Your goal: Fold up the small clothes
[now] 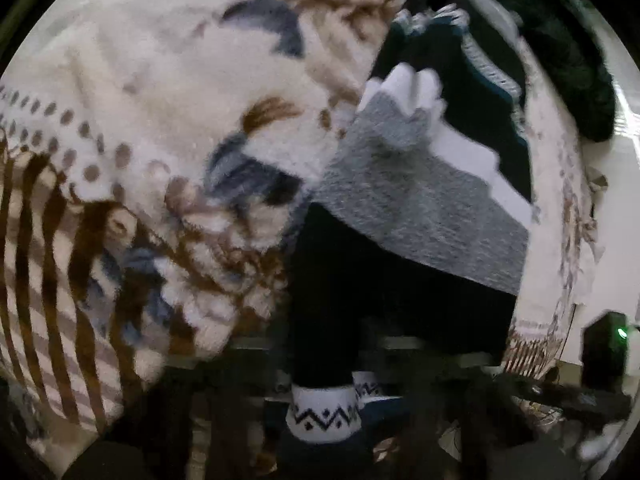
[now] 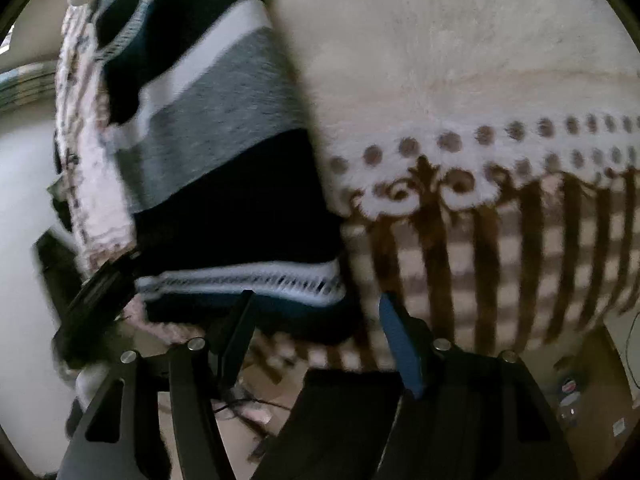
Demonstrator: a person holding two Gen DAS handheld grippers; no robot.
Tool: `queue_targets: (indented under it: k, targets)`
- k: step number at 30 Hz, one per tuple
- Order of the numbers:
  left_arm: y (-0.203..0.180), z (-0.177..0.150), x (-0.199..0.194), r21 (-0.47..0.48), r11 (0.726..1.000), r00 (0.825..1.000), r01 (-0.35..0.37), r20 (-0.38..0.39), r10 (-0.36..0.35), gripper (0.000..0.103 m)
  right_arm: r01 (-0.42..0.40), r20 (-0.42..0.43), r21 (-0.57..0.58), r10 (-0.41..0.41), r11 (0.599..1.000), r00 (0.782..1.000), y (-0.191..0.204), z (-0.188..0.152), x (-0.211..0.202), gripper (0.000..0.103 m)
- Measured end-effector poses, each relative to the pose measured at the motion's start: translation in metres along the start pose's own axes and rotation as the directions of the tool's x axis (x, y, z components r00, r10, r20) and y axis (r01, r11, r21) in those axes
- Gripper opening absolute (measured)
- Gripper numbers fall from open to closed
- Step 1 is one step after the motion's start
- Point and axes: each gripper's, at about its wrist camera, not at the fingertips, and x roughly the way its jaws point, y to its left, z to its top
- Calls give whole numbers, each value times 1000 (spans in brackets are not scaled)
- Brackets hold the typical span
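My right gripper fingers stand released just short of the navy, grey and white knitted garment at twelve o'clock on the fleece blanket, my left fingers' state undeterminable, folding apparently unfinished.

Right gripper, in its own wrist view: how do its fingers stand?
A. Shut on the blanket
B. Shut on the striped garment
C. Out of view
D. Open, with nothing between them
D: the right gripper has its two fingers spread apart with an empty gap between them, just short of the garment's white hem, which lies on the blanket.
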Motion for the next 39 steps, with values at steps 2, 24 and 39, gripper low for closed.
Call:
queue_targets:
  k: [2,24,39]
  targets:
    - [-8,-6,-9,40,999,999,-1,40,0,7,-21,21,19,20,1000,1000,-4,1,12,55]
    - [63,-10,3,-102,967,972,234,3,-235,61,-93,55,5,92,996,994,-45,-4,-9,63]
    - [5,-21,13,81,972,975,222,-22,-221,13,-240,34,-9,240,971,970,-54,7,7,12]
